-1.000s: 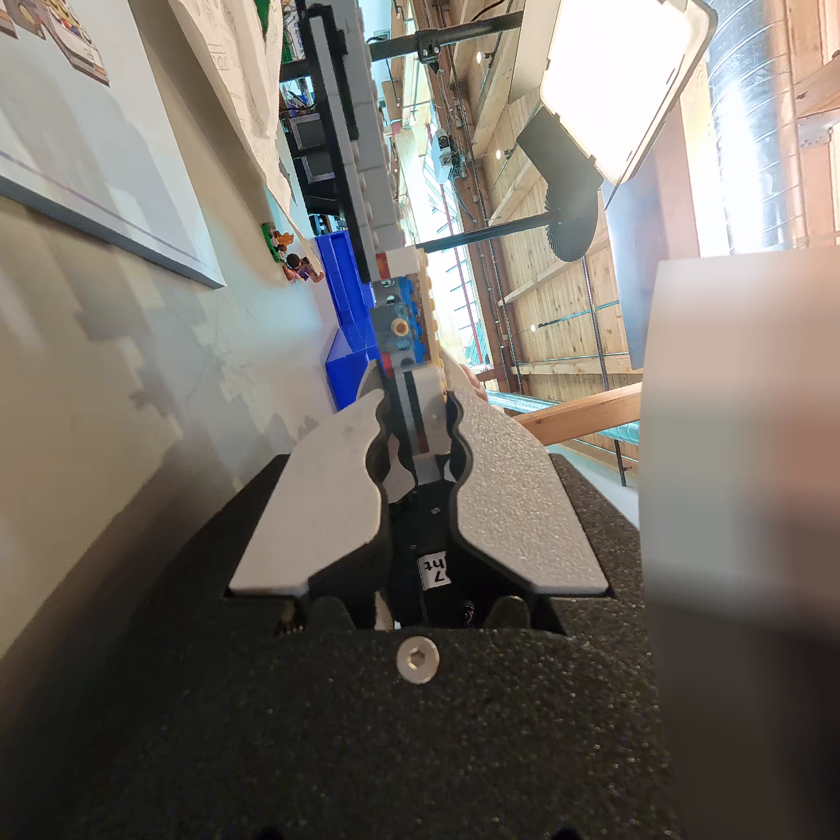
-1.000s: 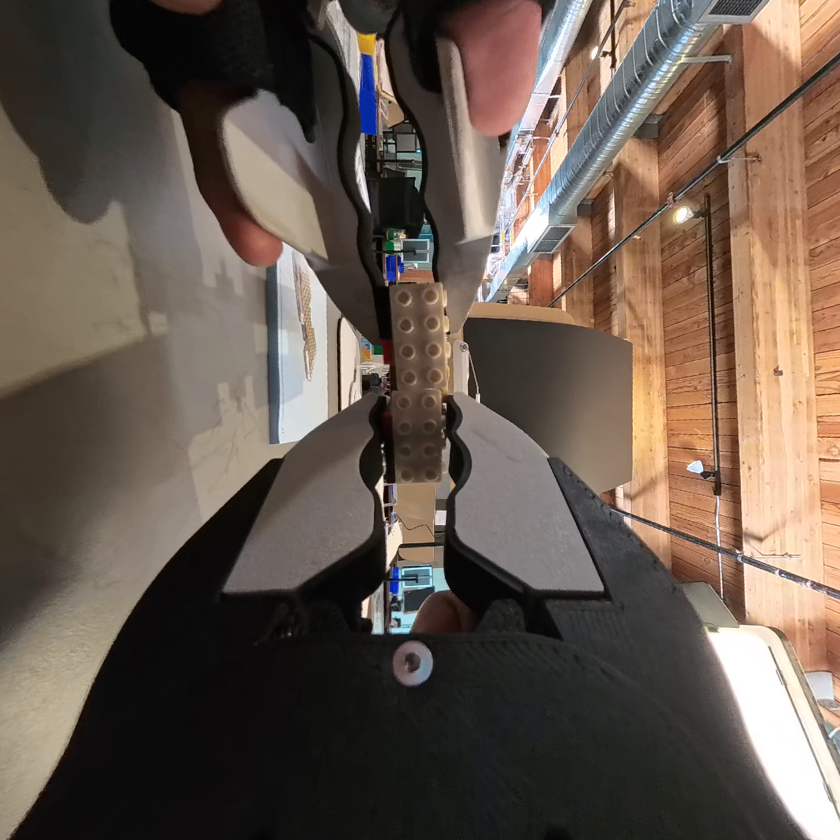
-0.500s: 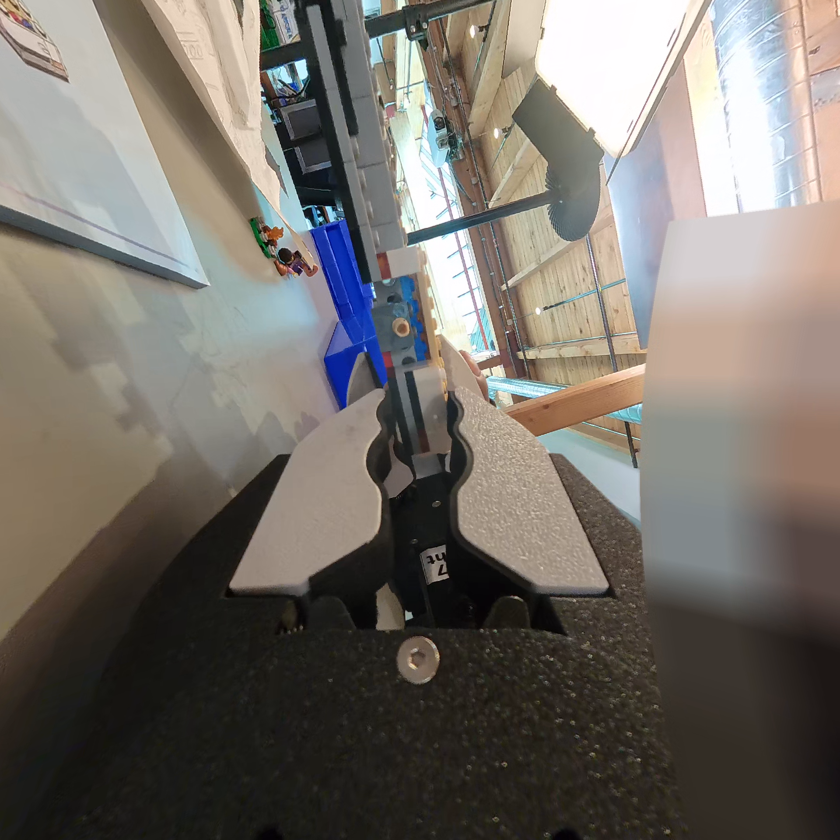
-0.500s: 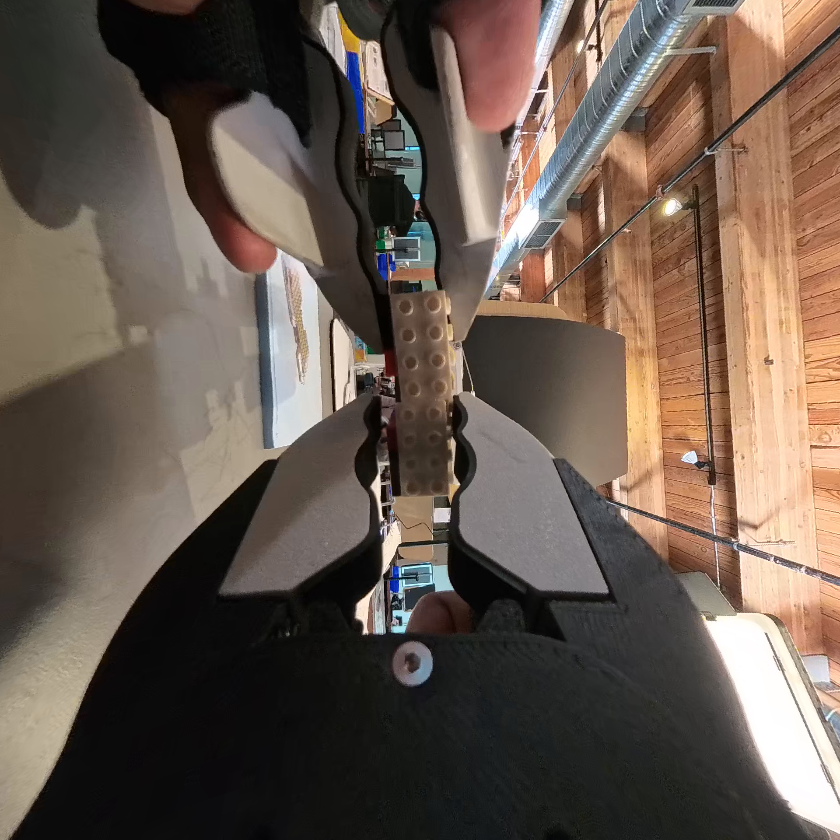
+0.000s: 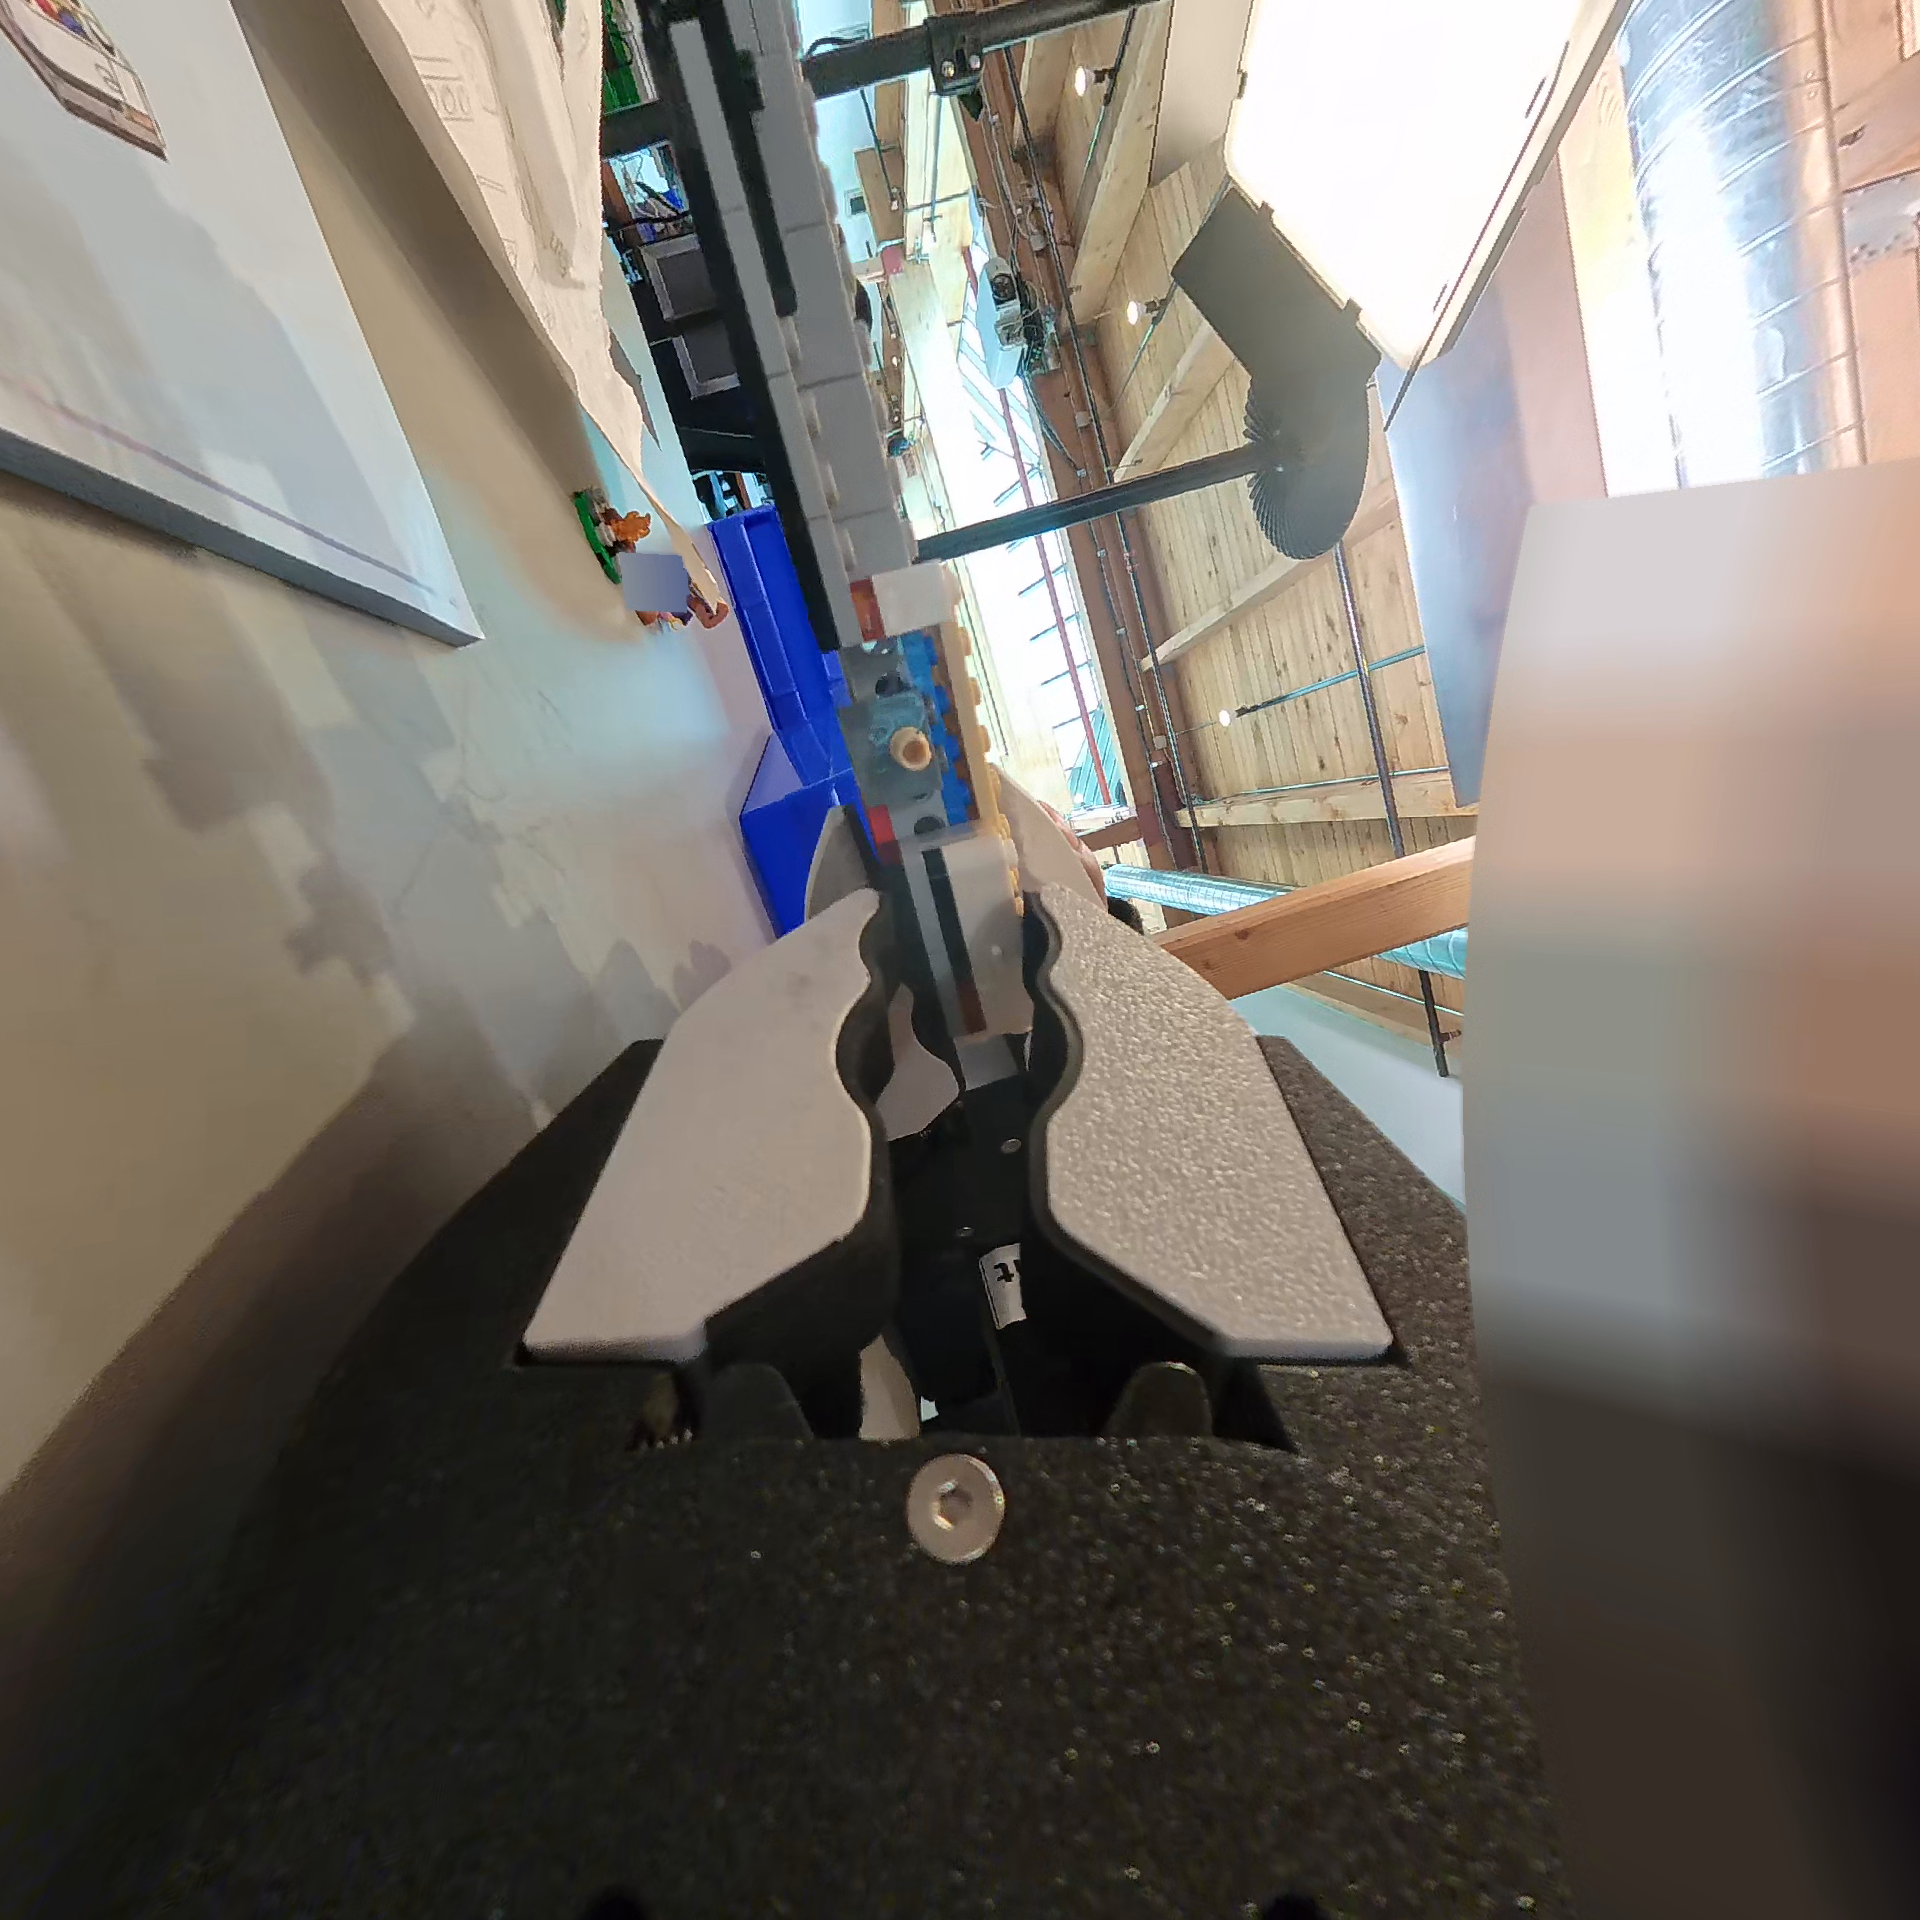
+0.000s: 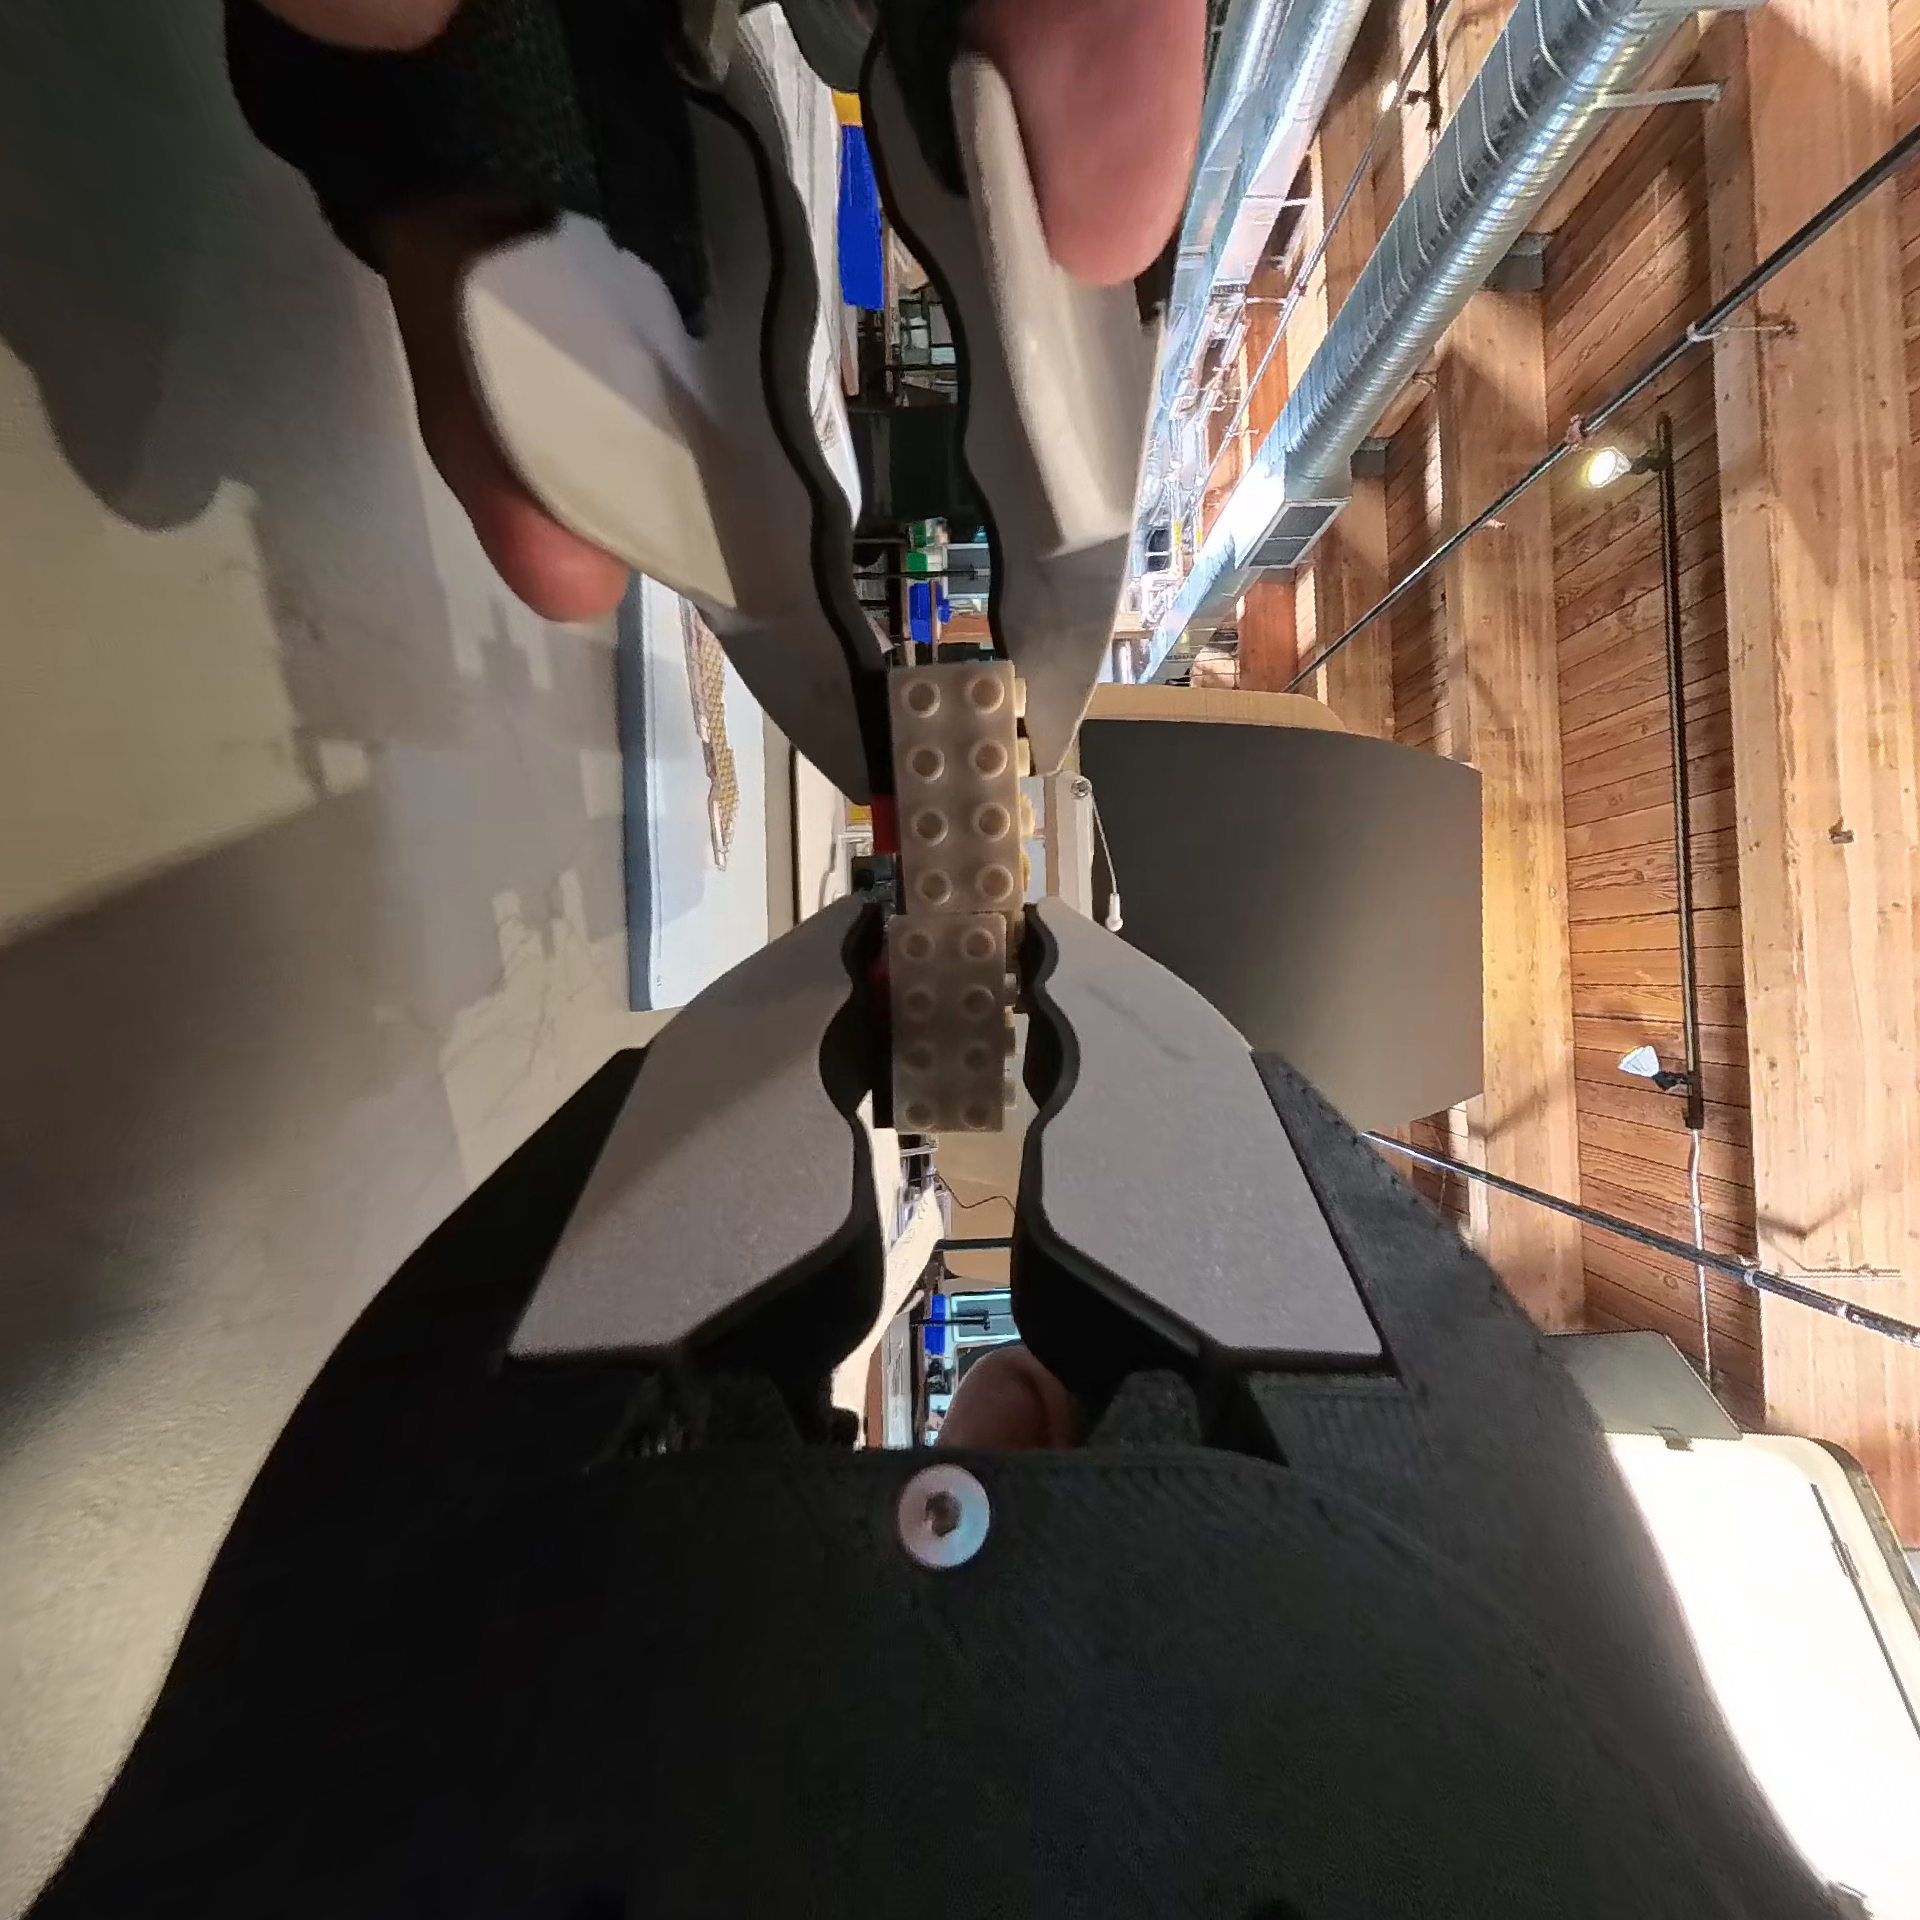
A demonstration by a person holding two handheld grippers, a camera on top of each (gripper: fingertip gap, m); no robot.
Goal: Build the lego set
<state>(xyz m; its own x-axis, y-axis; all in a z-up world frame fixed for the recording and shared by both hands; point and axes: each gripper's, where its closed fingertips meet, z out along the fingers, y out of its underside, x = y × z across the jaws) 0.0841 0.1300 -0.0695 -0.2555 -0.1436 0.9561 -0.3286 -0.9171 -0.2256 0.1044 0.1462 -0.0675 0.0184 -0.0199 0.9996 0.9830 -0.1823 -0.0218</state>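
Both grippers hold one brick assembly between them, off the table. In the left wrist view my left gripper (image 5: 956, 914) is shut on the white and grey end of the assembly (image 5: 894, 727), which carries blue, tan and red parts and a long grey and black beam (image 5: 790, 291) running away upward. The right gripper's fingers (image 5: 829, 868) show just beyond it. In the right wrist view my right gripper (image 6: 940, 935) is shut on the near tan brick (image 6: 951, 1029). The left gripper (image 6: 956, 727), held by a hand (image 6: 1081, 156), pinches the far tan brick (image 6: 956, 790).
A grey table (image 6: 208, 935) lies to the left, with a picture sheet (image 6: 696, 790), a large white board (image 5: 208, 364), blue bins (image 5: 774, 665) and small figures (image 5: 613, 530). A dark curved panel (image 6: 1278, 914) and a bright lamp panel (image 5: 1403, 156) stand to the right. Left and right tips are no more than a few centimetres apart.
The right gripper's pads eased off the tan brick half a second ago and have come together on it again. The left gripper kept its hold; the assembly barely moved.
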